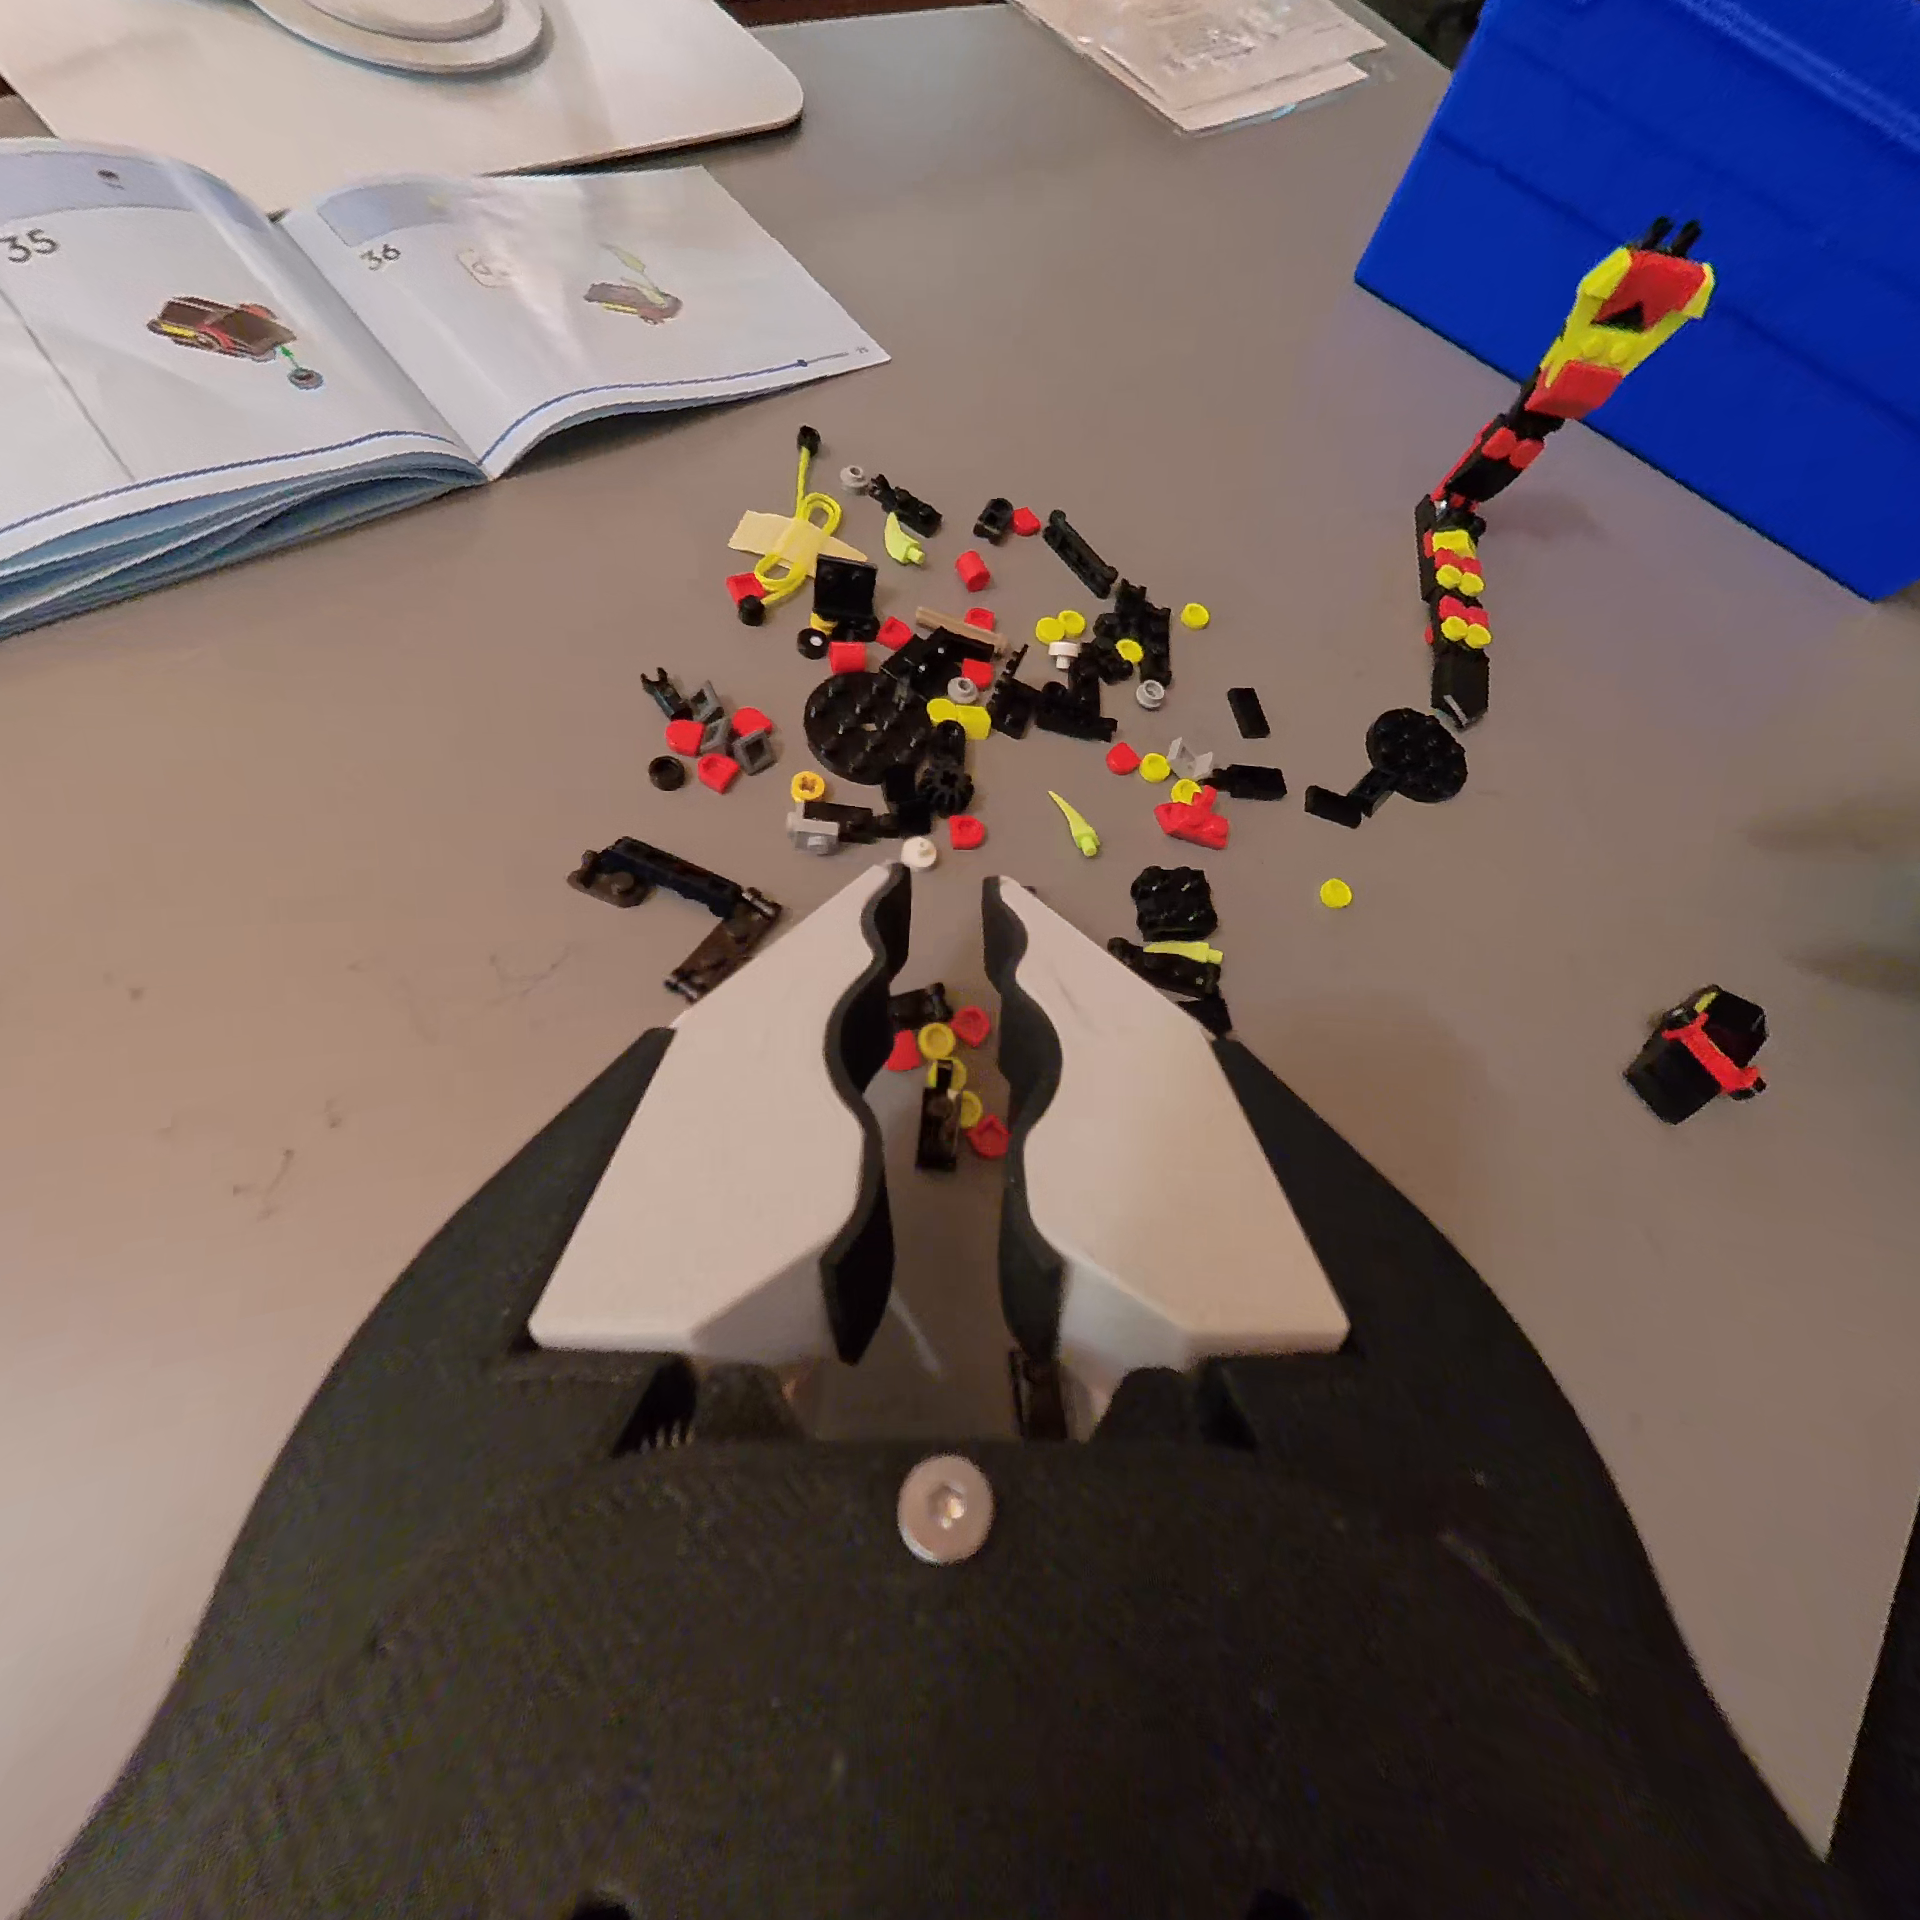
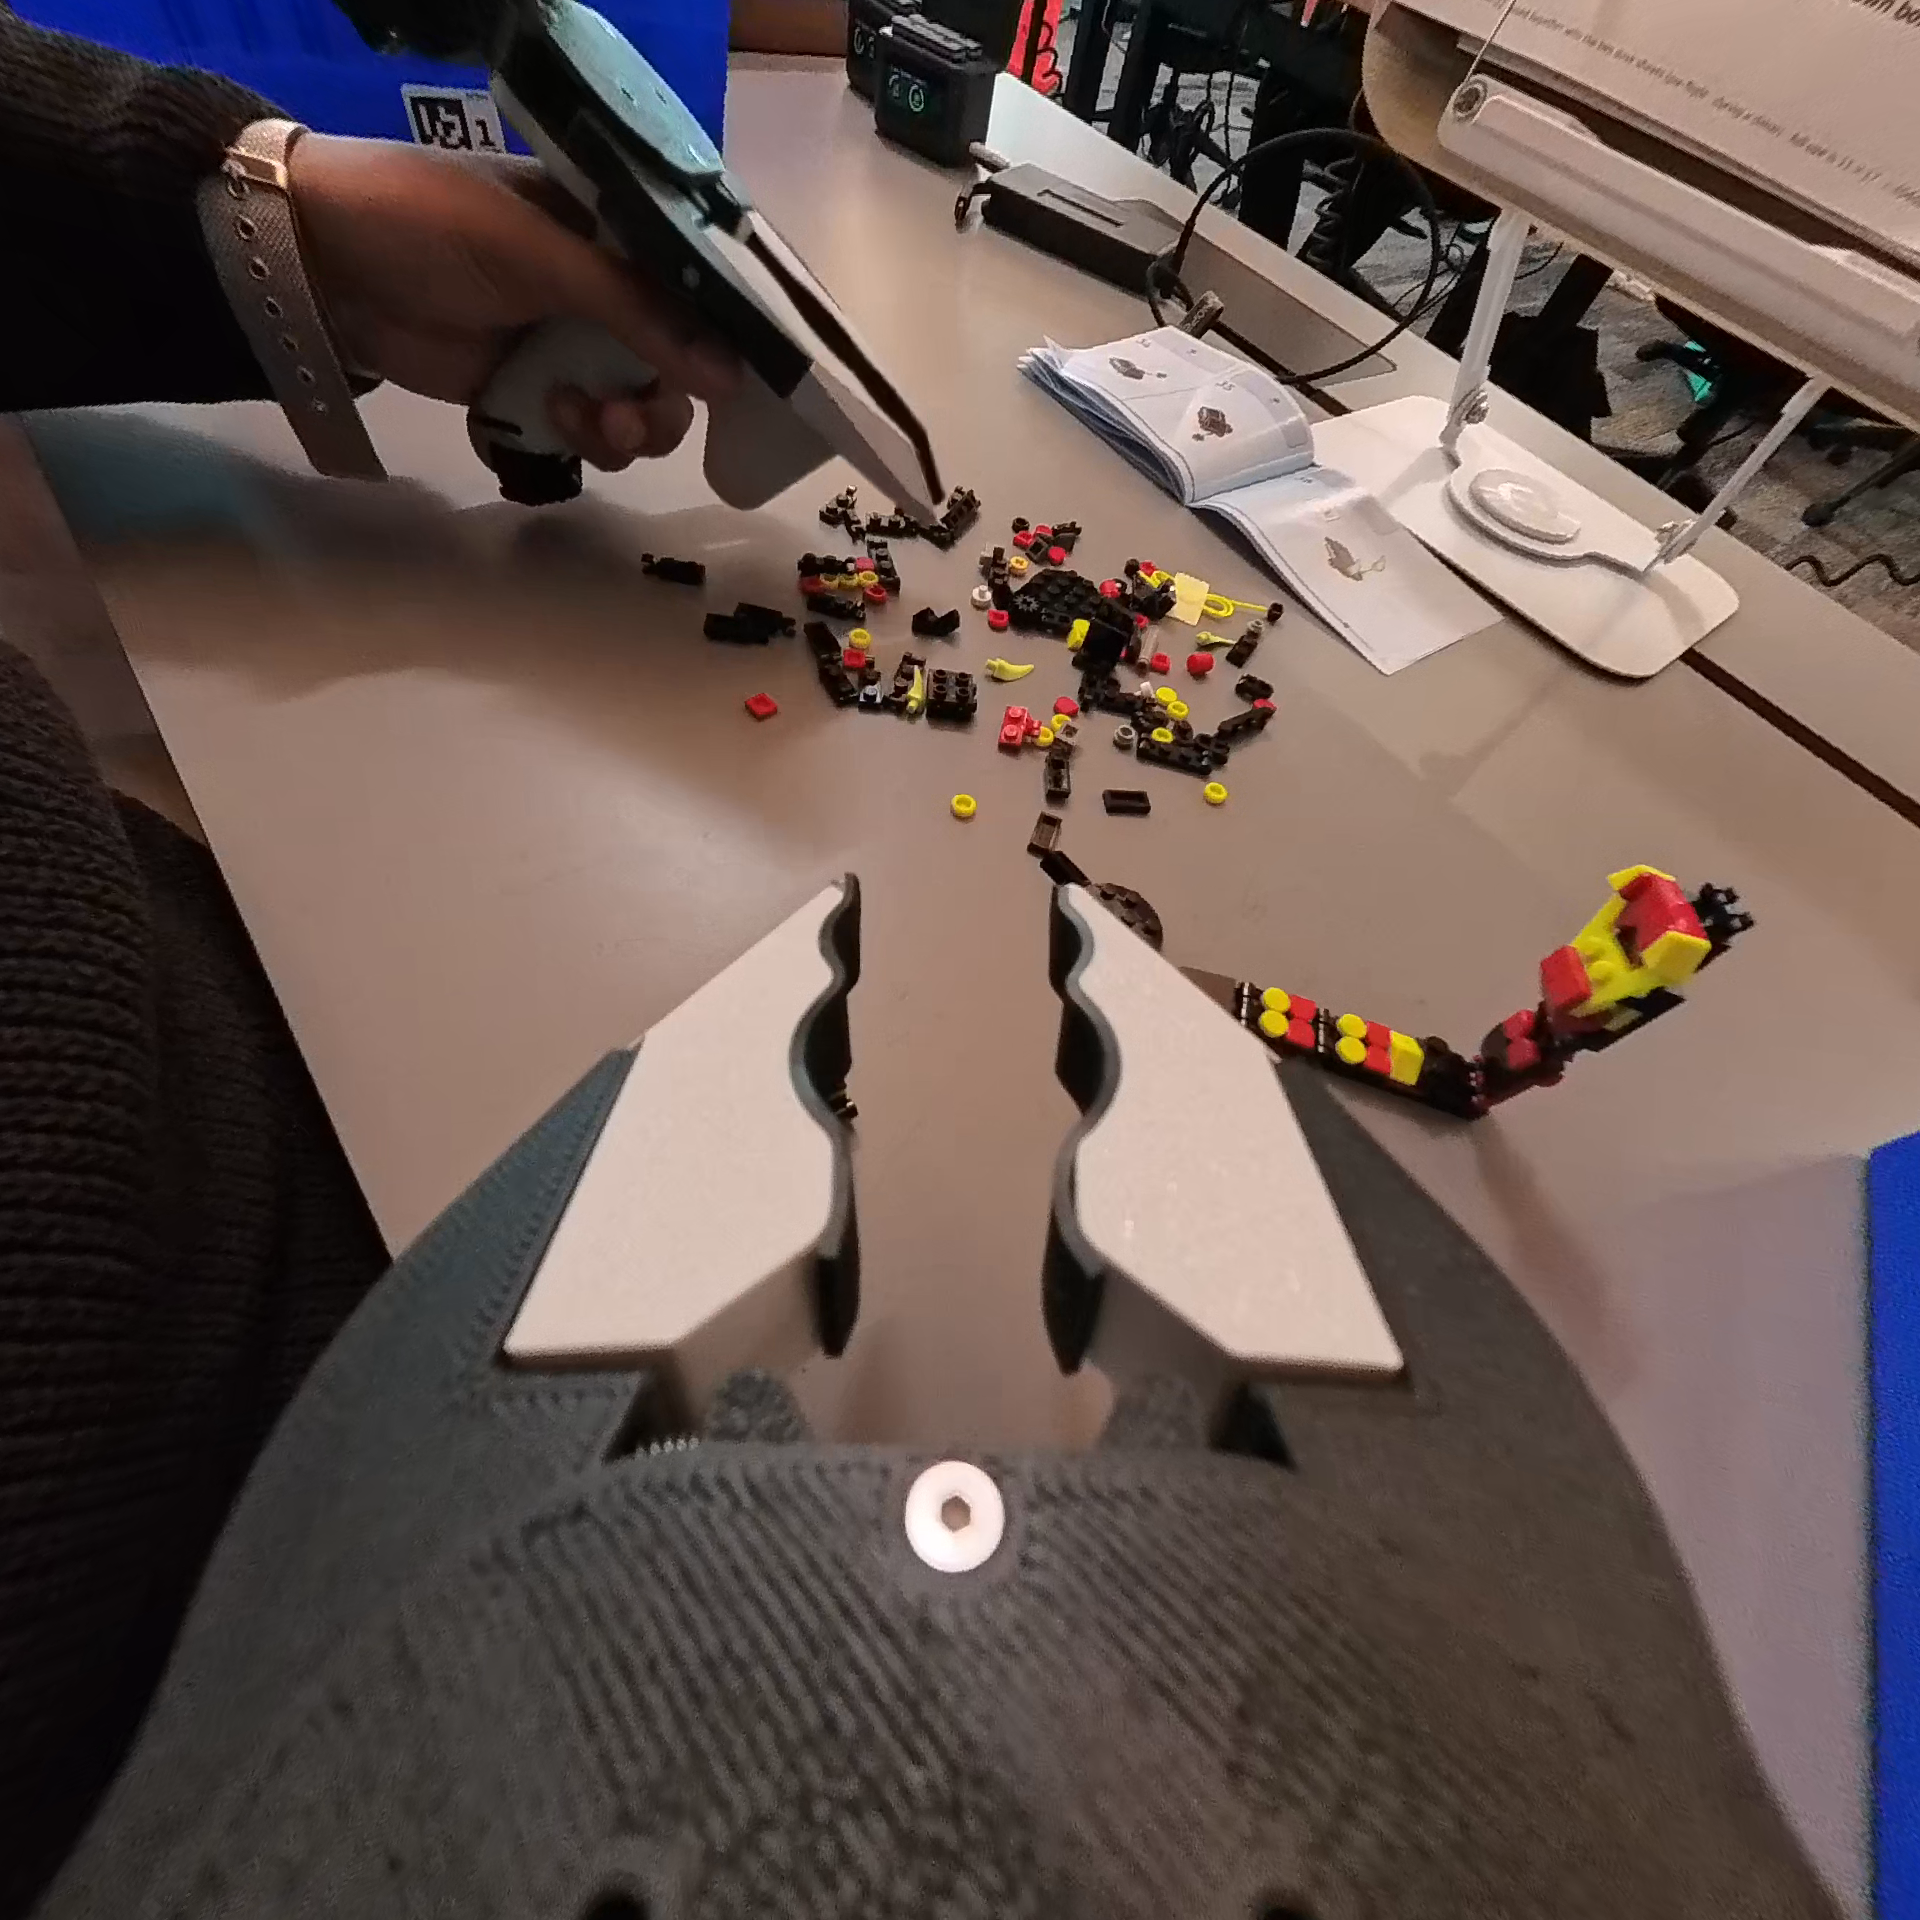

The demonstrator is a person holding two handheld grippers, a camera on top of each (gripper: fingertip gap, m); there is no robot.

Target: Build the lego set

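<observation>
Loose black, red and yellow Lego pieces (image 1: 935,686) lie scattered mid-table, also in the right wrist view (image 2: 1039,644). A built snake-like model (image 1: 1455,582) lies to the right with its red and yellow head (image 1: 1621,312) raised; it also shows in the right wrist view (image 2: 1382,1049). My left gripper (image 1: 945,878) hangs over the near edge of the pile, jaws slightly apart and empty; small pieces (image 1: 940,1081) lie on the table under the gap. In the right wrist view a hand holds it (image 2: 935,499) tips-down at the pile. My right gripper (image 2: 954,894) is open and empty, short of the pile.
An open instruction booklet (image 1: 416,343) (image 2: 1247,447) lies beyond the pile. A blue bin (image 1: 1683,208) (image 2: 1896,1455) stands by the snake's head. A white stand base (image 2: 1558,551) is behind the booklet. A small black and red sub-assembly (image 1: 1694,1049) sits apart at right. My hands' fingertips stand some 20 cm from each other.
</observation>
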